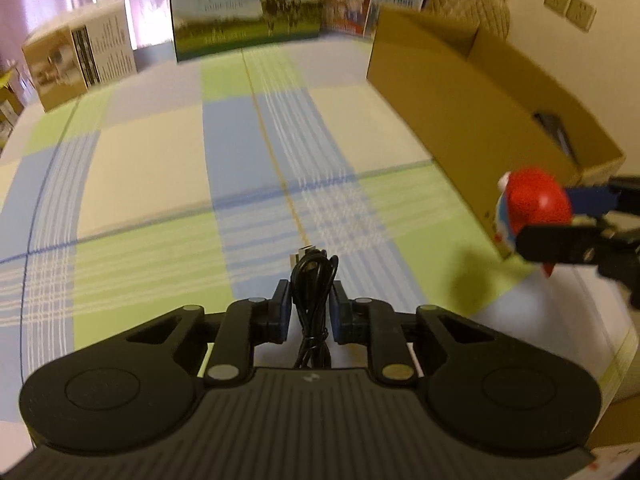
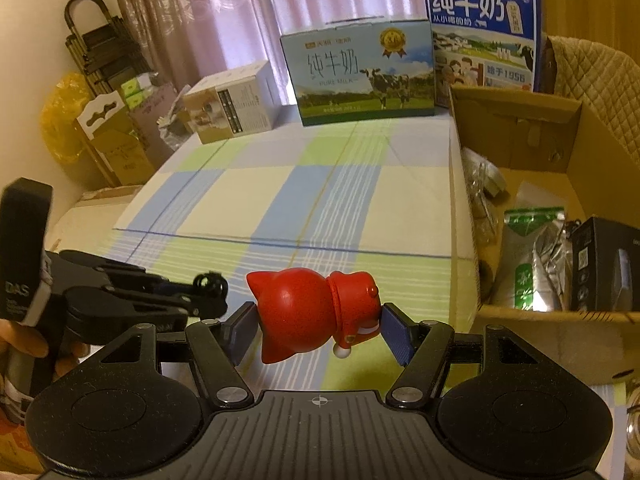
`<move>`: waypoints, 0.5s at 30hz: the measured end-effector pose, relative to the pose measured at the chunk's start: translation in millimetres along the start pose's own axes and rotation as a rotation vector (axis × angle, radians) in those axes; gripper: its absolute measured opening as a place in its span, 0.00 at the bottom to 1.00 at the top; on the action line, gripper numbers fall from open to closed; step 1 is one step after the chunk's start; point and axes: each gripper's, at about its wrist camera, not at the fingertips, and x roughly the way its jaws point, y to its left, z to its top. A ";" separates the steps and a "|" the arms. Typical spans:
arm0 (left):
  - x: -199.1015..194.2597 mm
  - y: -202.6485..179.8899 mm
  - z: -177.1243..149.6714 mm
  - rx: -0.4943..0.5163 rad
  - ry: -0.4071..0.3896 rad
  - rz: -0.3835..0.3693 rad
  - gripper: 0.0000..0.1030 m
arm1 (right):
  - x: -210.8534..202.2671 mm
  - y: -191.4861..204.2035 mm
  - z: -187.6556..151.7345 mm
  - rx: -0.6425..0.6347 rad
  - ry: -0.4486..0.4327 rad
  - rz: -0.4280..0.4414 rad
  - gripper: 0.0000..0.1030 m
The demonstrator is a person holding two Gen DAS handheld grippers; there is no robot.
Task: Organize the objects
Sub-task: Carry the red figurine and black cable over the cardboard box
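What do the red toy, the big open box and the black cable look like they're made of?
Red toy: likely hard plastic or vinyl, since it is smooth with glossy highlights. Open box: brown corrugated cardboard, matte, with folded flaps. Black cable: thin coiled cord, probably rubber or plastic sheathed, slightly shiny.

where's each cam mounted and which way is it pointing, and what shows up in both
Left wrist: sits on the left gripper, looking forward over the plaid cloth toward the milk carton box; its fingers pinch a black cable bundle.
Right wrist: sits on the right gripper, facing the same way, cardboard box at right; it holds a red toy figure; a hand shows at left.
Shared: cloth, milk box, cardboard box, toy, cable, and each view catches the other gripper.
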 end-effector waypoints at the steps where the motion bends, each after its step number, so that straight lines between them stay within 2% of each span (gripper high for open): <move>1: -3.5 -2.1 2.7 -0.003 -0.012 0.002 0.16 | -2.0 -1.3 1.3 -0.002 -0.006 0.000 0.62; 15: -50.9 -56.1 47.2 0.041 -0.170 -0.043 0.16 | -45.3 -34.9 20.1 0.000 -0.124 -0.039 0.62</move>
